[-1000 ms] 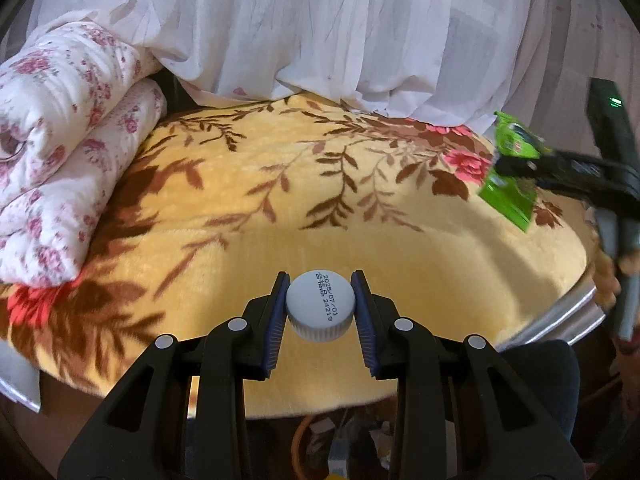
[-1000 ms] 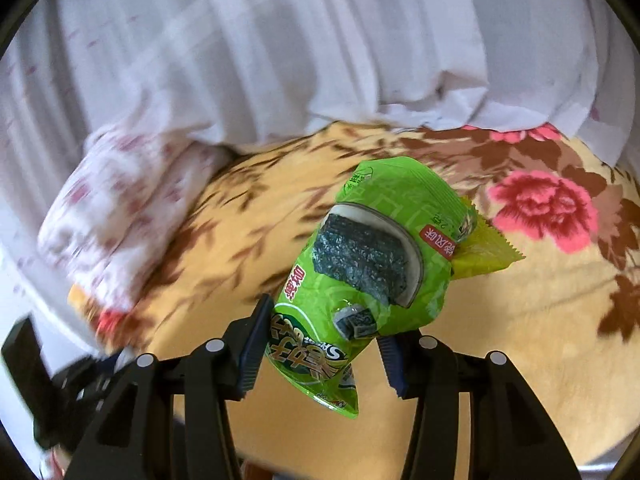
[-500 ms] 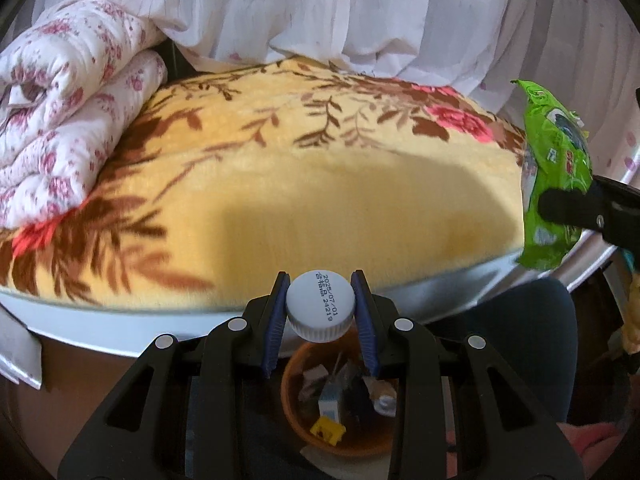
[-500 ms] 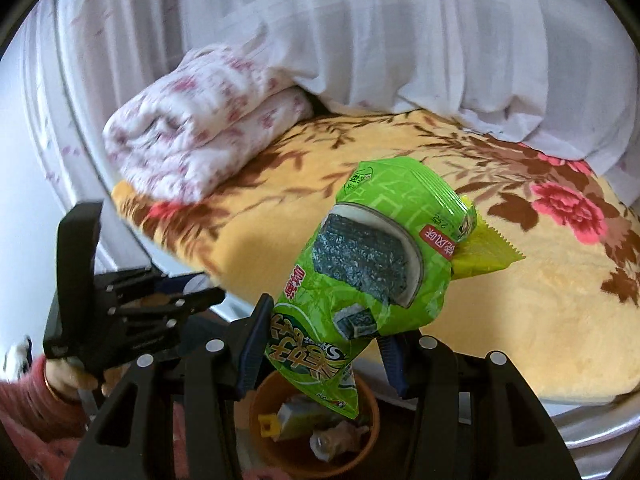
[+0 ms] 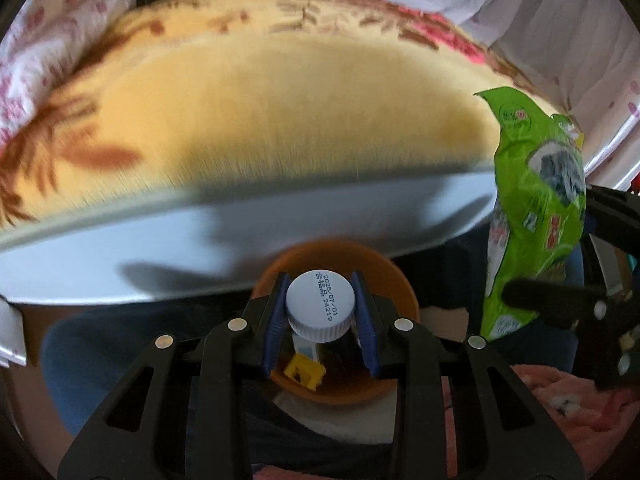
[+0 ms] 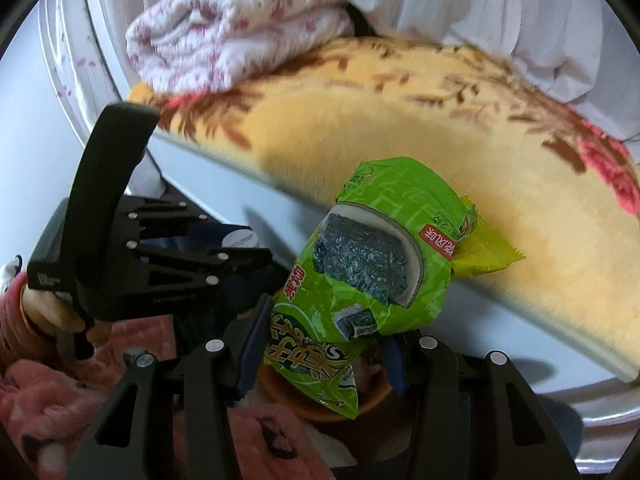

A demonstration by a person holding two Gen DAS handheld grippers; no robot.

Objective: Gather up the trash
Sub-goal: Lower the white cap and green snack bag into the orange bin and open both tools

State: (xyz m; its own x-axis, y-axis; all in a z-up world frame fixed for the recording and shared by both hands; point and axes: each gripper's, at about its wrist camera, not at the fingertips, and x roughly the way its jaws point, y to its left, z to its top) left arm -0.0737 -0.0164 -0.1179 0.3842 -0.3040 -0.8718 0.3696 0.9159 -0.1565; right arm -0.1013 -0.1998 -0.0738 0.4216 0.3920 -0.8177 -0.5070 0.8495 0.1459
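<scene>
My left gripper [image 5: 320, 320] is shut on a white bottle cap [image 5: 320, 305] with a printed date and holds it right above an orange bin [image 5: 400, 292] on the floor. The bin holds a yellow scrap [image 5: 304, 372] and other rubbish. My right gripper [image 6: 320, 356] is shut on a green snack wrapper [image 6: 372, 264] and holds it over the same bin [image 6: 316, 410], whose rim shows under the wrapper. The wrapper also shows at the right of the left wrist view [image 5: 536, 208]. The left gripper shows at the left of the right wrist view [image 6: 236, 240].
A bed with a yellow flowered blanket [image 5: 280, 112] and a pale frame edge [image 5: 200, 256] stands just behind the bin. A rolled pink-flowered quilt [image 6: 240, 24] lies on it, with white bedding [image 6: 500, 8] behind. Pink fabric [image 6: 40, 396] is at lower left.
Both grippers have come down off the bed and in over the orange bin, still holding the cap and the wrapper. The bed edge has moved up in both views.
</scene>
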